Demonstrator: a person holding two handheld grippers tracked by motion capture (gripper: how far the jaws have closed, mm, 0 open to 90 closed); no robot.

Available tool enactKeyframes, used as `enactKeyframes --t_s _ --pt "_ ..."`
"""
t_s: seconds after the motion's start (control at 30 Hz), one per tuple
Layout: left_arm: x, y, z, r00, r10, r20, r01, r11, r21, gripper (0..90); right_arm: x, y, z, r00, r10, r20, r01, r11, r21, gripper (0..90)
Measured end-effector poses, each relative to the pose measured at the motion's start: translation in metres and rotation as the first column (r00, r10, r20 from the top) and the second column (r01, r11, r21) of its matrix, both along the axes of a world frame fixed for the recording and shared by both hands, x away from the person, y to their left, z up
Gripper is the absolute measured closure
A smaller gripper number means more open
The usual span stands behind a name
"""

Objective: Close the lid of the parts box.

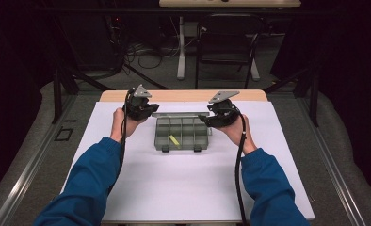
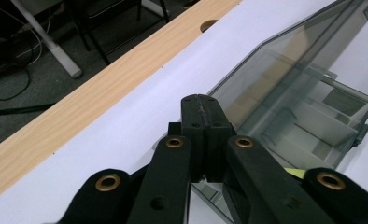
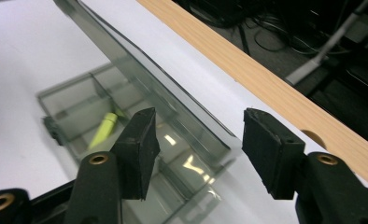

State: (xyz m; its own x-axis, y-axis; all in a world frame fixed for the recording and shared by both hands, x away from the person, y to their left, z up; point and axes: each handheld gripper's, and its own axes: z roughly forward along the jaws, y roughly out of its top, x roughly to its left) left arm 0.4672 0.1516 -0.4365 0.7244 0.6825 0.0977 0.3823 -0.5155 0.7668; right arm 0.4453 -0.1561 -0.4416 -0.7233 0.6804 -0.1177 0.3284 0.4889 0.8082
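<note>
Left gripper [image 2: 204,105] closed, right gripper [image 3: 198,140] spread

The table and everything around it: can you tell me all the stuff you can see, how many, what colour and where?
Clear smoky-grey plastic compartment box: one, mid-table, its lid raised.
Small yellow-green stick-shaped piece: one, in a front compartment of the box.
White sheet-covered table with light wooden far edge: one, centre.
Black metal-frame chair: one, on the floor beyond the table.
Tangled black cables: several, on the floor at the back.
White table leg: one, behind, left of the chair.
Left gripper: one, black, jaws closed, at the box's left end.
Right gripper: one, black, jaws open, at the box's right end.
Blue sleeves: two, from the bottom edge.
</note>
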Motion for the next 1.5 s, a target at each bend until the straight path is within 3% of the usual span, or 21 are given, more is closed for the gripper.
enactKeyframes --t_s 0.13,0.2,0.37,0.5,1.03,1.5 --pt "-0.003 0.000 -0.003 1.0000 -0.004 -0.001 0.004 0.9999 -0.010 90.0 -0.007 0.001 0.006 0.9995 0.029 0.014 -0.030 0.999 0.026 54.0" --pt "-0.004 0.000 -0.005 1.0000 -0.008 -0.001 0.008 0.9999 -0.012 90.0 -0.010 0.002 0.007 0.9989 0.037 0.029 -0.038 0.999 0.034 63.4" --pt "-0.010 0.000 -0.011 0.9998 -0.020 -0.005 0.020 0.9997 -0.011 90.0 -0.013 0.007 0.006 0.9981 0.047 0.040 -0.048 0.999 0.019 83.1" --pt "-0.015 0.000 -0.017 0.9995 -0.032 -0.009 0.032 0.9995 -0.008 90.0 -0.014 0.012 -0.002 0.9989 0.039 0.026 -0.039 0.999 0.001 89.8" --pt "-0.031 -0.001 -0.049 0.9976 -0.058 -0.038 0.058 0.9983 -0.002 90.0 -0.021 0.019 -0.043 0.9992 0.034 -0.023 -0.034 0.999 -0.027 90.0" --pt "-0.035 -0.002 -0.070 0.9965 -0.057 -0.060 0.059 0.9980 0.023 90.0 -0.023 0.020 -0.066 0.9973 0.031 -0.066 -0.034 0.999 -0.042 90.0"
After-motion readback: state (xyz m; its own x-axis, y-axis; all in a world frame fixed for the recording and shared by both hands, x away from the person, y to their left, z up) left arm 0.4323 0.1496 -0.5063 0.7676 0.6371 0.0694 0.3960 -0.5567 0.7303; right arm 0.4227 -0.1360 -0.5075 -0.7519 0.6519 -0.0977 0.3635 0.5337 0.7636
